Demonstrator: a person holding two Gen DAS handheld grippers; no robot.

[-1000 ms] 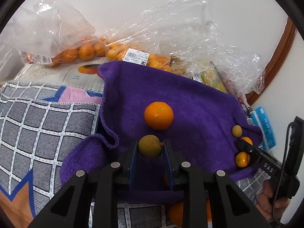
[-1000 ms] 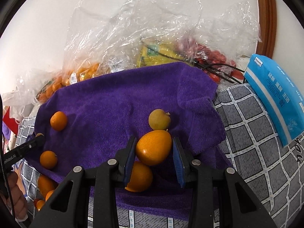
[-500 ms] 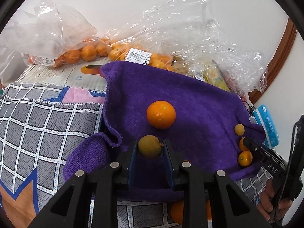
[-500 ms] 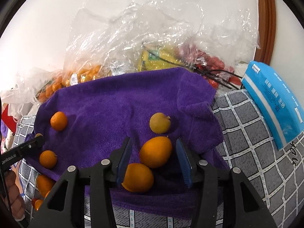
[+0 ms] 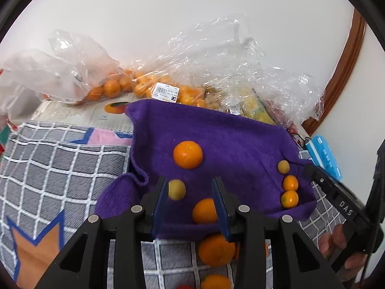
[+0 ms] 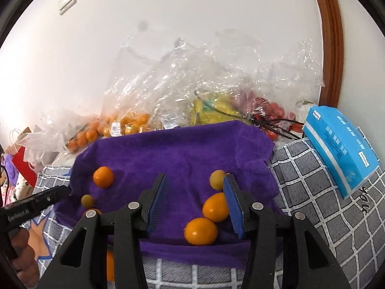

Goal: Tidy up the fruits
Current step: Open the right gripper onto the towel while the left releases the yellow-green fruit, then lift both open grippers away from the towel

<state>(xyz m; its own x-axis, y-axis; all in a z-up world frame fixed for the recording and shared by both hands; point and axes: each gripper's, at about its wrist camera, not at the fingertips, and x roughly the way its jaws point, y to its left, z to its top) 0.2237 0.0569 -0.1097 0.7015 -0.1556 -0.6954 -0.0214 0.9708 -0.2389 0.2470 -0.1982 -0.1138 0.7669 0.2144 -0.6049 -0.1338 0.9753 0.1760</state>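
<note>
Left gripper (image 5: pixel 190 192) spread wide, fingers (image 5: pixel 160 200) holding nothing; small yellow-green fruit (image 5: pixel 176 189) lying just inside the left finger on the purple towel (image 5: pixel 240 144), contact impossible to judge. Small orange (image 5: pixel 204 210) resting between the fingers near the right one, roundish, no clear long axis. Below the towel's near edge, on the grey checked cloth (image 5: pixel 60 168), a larger orange (image 5: pixel 216 249) and another orange (image 5: pixel 215 281) at the frame's bottom. Further up the towel, a round mandarin (image 5: pixel 187 154), well apart from the fingers.

Right gripper (image 6: pixel 195 197) likewise wide open and empty. Nearest it, an orange fruit (image 6: pixel 201 231) at the towel's front edge, touching an oval orange fruit (image 6: pixel 215 207) whose long axis tilted up toward the right finger. Beyond that, a pale yellow fruit (image 6: pixel 217 179) just beside the right fingertip. Same three seen from the left wrist as a short column at the towel's right end.

Blue packet (image 6: pixel 341 149) lying on the checked cloth to the right, long axis running away toward the wall. Behind the towel, clear plastic bags (image 6: pixel 192 91) with oranges, yellow and red produce, against the white wall (image 6: pixel 168 24).
</note>
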